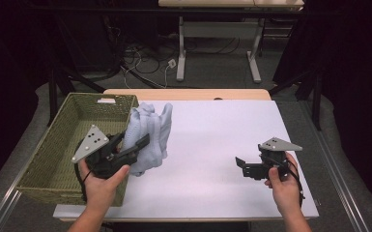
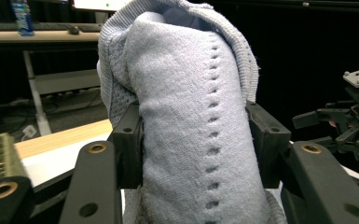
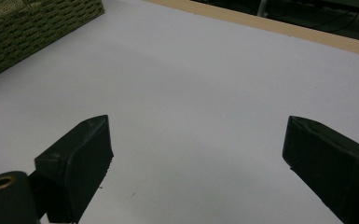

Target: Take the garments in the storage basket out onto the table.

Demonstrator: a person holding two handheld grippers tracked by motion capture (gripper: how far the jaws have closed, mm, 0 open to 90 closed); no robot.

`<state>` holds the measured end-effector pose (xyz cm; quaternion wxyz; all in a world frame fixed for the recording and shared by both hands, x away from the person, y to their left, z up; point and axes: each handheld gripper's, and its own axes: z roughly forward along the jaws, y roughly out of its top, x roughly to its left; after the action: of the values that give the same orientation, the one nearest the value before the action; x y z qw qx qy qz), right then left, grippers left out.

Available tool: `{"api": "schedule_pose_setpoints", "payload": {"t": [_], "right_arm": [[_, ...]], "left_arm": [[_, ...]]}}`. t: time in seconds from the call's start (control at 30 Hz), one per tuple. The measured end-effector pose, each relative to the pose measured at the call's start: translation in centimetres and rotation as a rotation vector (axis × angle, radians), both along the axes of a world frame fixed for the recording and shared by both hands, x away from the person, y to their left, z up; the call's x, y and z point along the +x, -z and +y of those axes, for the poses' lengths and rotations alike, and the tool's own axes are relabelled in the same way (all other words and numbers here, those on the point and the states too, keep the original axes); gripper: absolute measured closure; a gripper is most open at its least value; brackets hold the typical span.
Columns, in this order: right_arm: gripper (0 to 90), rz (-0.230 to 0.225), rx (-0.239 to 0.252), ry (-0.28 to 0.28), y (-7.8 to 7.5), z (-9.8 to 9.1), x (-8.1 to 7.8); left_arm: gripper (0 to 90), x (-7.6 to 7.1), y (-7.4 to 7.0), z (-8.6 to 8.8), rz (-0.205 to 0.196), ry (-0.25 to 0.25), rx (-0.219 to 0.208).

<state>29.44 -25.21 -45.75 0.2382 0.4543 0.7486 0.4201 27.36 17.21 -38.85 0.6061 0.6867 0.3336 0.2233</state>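
Wicker basket [image 1: 63, 145], olive green, sits at bench [image 1: 212, 145] left edge. Just beside its right wall, left gripper [image 1: 137, 145] is clenched on pale blue knitted garment [image 1: 150, 135], bunched and lifted above the white surface. Right gripper [image 1: 241, 164] is well apart, jaws spread wide, grasping nothing.

black two-jaw grippers [image 1: 134, 145] with grey three-cornered plates, brass-ringed screw holes, trailing cables.

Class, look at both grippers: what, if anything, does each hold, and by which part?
The left gripper clamps the pale blue knitted garment across a bunched fold. The right gripper holds nothing; its jaws stand open.
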Motion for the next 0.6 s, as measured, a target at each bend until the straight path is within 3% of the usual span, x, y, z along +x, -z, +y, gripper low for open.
{"api": "schedule_pose_setpoints", "payload": {"t": [0.6], "right_arm": [[7.8,0.004,0.010,0.008,-0.3,-0.3,-0.1]], "left_arm": [[48.9,1.6,-0.8,-4.8,0.008,0.060,-0.015]]}}
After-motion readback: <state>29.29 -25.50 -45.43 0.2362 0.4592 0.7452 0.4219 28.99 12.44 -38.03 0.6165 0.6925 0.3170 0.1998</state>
